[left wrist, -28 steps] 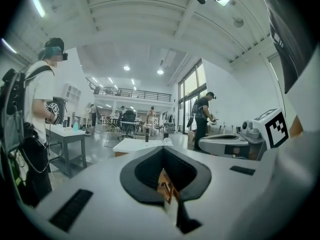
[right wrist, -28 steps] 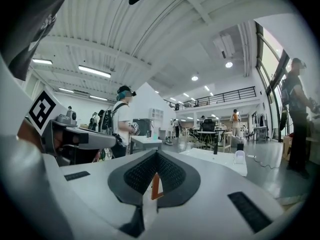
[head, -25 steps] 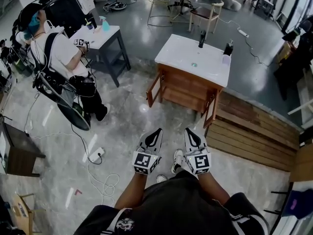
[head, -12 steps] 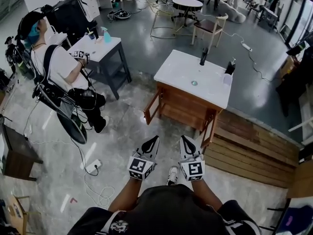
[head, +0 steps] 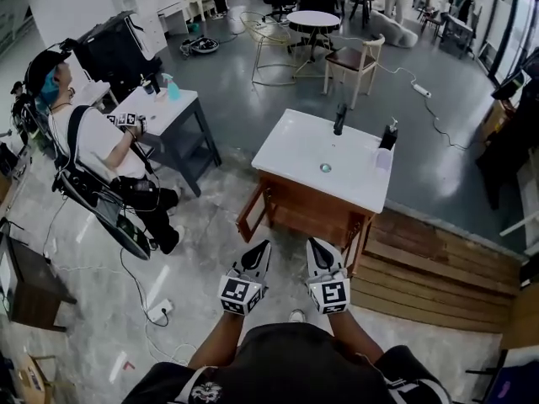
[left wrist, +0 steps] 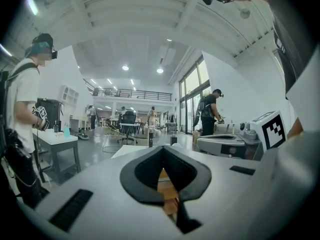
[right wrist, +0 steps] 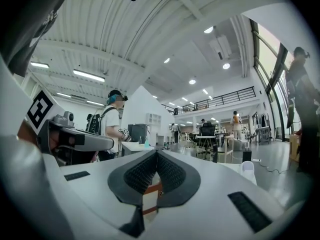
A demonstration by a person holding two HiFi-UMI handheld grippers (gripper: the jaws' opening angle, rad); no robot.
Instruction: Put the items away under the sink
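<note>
The sink cabinet has a white top (head: 295,154) and a wooden body with a door (head: 252,211) swung open at its left. On the top stand a black tap (head: 339,119), a black pump bottle (head: 387,134) and a small white container (head: 383,158). My left gripper (head: 264,245) and right gripper (head: 313,242) are held side by side, level, a short way in front of the cabinet. Both are shut with nothing between the jaws. In the left gripper view, the gripper (left wrist: 162,148) points at the cabinet top. The right gripper (right wrist: 156,152) sees the white container (right wrist: 246,170).
A seated person (head: 93,141) works at a grey table (head: 184,106) to the left. A power strip and loose cable (head: 162,307) lie on the floor at my left. Wooden decking (head: 438,268) runs along the right of the cabinet. A round table and chairs (head: 313,19) stand behind.
Both grippers have moved forward together toward the sink cabinet, which now sits much closer to them. Their jaws have stayed shut and empty.
</note>
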